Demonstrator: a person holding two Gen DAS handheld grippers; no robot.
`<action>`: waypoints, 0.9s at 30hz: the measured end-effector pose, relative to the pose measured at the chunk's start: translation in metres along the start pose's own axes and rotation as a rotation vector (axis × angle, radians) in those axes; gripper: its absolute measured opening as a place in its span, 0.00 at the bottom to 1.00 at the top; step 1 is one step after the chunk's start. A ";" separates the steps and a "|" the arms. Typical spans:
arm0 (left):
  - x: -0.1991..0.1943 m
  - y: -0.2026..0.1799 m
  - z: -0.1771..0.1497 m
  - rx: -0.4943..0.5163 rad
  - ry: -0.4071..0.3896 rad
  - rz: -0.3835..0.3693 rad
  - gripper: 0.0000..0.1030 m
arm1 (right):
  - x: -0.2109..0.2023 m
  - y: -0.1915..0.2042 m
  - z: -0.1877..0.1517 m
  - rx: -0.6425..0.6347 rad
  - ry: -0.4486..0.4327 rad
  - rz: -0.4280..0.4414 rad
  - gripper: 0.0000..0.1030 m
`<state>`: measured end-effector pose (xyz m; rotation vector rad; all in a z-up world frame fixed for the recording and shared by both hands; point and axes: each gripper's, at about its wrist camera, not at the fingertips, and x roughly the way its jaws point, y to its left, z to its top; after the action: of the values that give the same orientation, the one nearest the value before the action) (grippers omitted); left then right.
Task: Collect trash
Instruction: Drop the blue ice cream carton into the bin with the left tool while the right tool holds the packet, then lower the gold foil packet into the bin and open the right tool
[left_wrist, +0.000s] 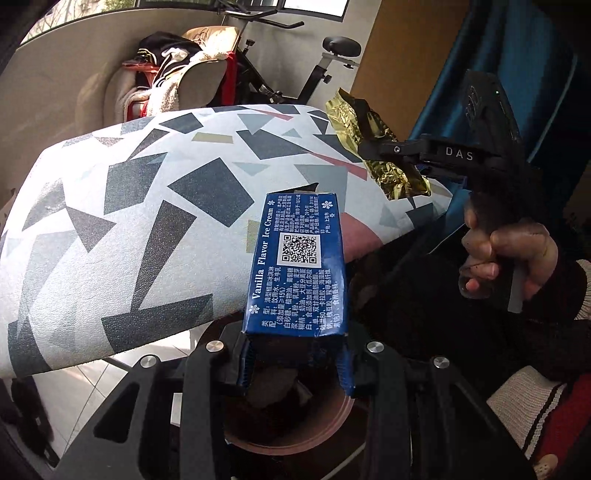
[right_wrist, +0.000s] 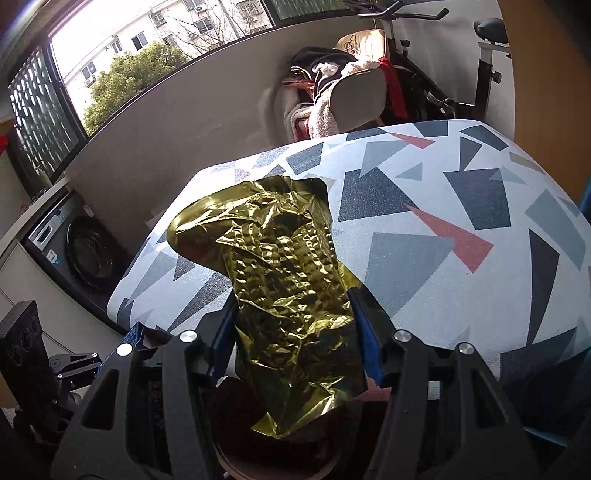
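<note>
Left tongs (left_wrist: 295, 365) clamped on the near end of a blue ice cream box (left_wrist: 297, 266); box stands up the centre of the left wrist frame, printed side with QR code facing the camera, far end over the patterned counter (left_wrist: 129, 206). Right tongs (right_wrist: 295, 332) clamped on a crumpled gold foil wrapper (right_wrist: 280, 277), pads pressed into both its sides; wrapper fills the middle of the right wrist frame, upper end above the counter edge, lower end hanging past the tongs. In the left wrist frame the right tongs and wrapper (left_wrist: 373, 147) appear at upper right, with the person's hand (left_wrist: 513, 258) on the grip below them. A round brown container (left_wrist: 291, 424) sits at lower centre, directly under the box and partly hidden by the linkage; contents cannot be made out. Background, upper frame: exercise bike (left_wrist: 295, 66) and a chair heaped with clothes (left_wrist: 173, 77).
</note>
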<state>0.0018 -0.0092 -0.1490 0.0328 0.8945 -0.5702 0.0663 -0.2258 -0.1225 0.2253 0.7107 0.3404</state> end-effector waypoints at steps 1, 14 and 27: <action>0.002 0.001 0.000 -0.004 0.004 -0.005 0.34 | 0.000 0.000 0.000 -0.001 0.002 0.000 0.56; -0.022 0.024 0.004 -0.133 -0.120 0.050 0.89 | 0.006 0.012 -0.012 -0.040 0.040 0.013 0.56; -0.058 0.057 0.003 -0.251 -0.174 0.179 0.94 | 0.015 0.038 -0.038 -0.090 0.150 0.049 0.57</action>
<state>0.0031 0.0655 -0.1156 -0.1604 0.7787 -0.2859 0.0428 -0.1820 -0.1471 0.1332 0.8365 0.4384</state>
